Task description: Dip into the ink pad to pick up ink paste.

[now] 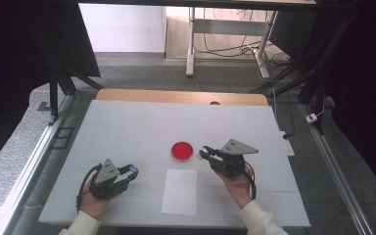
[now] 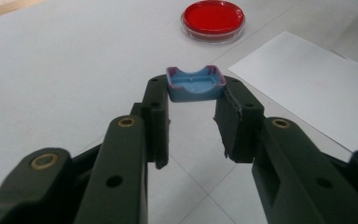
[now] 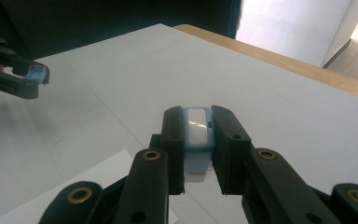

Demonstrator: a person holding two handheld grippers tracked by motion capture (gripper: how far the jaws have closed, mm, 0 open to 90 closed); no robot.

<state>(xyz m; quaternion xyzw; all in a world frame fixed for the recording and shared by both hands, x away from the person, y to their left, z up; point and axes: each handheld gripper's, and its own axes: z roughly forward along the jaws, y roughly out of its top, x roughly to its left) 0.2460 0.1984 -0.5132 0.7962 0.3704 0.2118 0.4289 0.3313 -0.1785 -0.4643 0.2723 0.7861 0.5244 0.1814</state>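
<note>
A small blue plastic cap point(image 2: 196, 84) with a curved cut-out and pinkish rim sits clamped between the tips of my left gripper point(image 2: 195, 91), held above the white table; that left gripper point(image 1: 132, 171) is at the table's front left, and the same cap point(image 3: 37, 73) appears far off in the right gripper view. My right gripper point(image 3: 197, 128) is shut on a small blue and white piece point(image 3: 197, 126), pale face up. In the high view my right gripper point(image 1: 203, 152) hovers just right of a red petri dish point(image 1: 181, 151). The red dish point(image 2: 213, 18) lies beyond the left jaws.
A white sheet of paper point(image 1: 179, 191) lies flat at the front centre, between my hands. The white table top point(image 1: 142, 122) has a wooden far edge point(image 1: 181, 96). Dark curtains and metal frame legs flank the table on both sides.
</note>
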